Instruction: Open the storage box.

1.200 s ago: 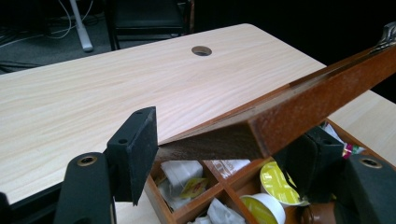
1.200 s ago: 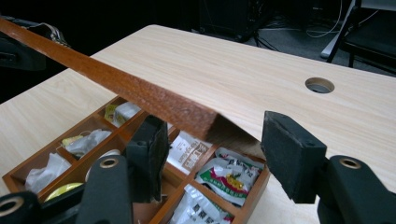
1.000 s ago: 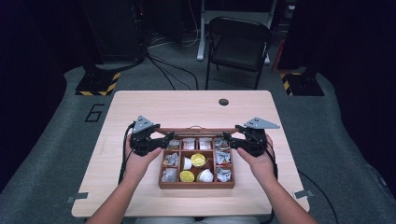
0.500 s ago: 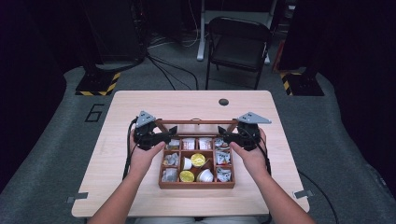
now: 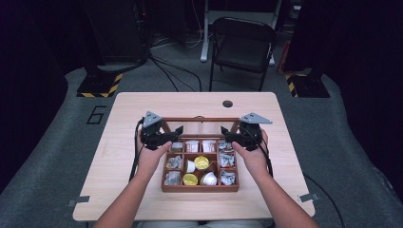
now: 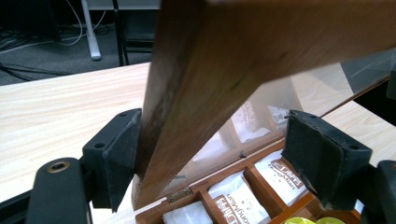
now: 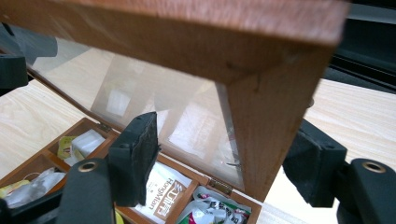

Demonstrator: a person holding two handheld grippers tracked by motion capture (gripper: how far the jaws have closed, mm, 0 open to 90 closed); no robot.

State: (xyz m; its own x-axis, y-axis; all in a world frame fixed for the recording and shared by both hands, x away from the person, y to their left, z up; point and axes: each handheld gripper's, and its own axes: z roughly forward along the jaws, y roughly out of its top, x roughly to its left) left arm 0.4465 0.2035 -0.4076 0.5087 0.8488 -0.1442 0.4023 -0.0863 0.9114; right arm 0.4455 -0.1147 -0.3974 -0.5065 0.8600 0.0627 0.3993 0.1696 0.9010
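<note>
Lid-raising looks nearly finished: the glass-paned lid (image 5: 199, 126) of the wooden tea box (image 5: 199, 187) stands tilted up on its hinges at the far edge of the box, which sits on the counter (image 5: 119, 114) close to the person's side. Its 9 compartments are uncovered, showing white sachets, gold-topped capsules (image 5: 201, 162) and foil packets.

The left tongs (image 5: 177, 131) bracket the lid's left frame post. In the left gripper view that post (image 6: 196, 93) lies against the left pad (image 6: 119, 156), while the right pad (image 6: 322, 156) stands well apart from it, so the jaws have just been opening and the wood sits loose between them, released rather than clenched.

The right tongs (image 5: 226, 132) do the same at the lid's right frame post. In the right gripper view the post (image 7: 266, 126) stands between the pads; the left pad (image 7: 140, 151) is clear of it behind the glass, and the far pad (image 7: 313, 163) is just beside the wood, contact there unclear. Those jaws have also been opening over the last moment, with no firm squeeze visible.

Judging from this, the opening step is done provided the lid holds its angle by itself. What appears left is drawing both tongs away from the frame, and then whatever handling of the sachets or capsules follows.
</note>
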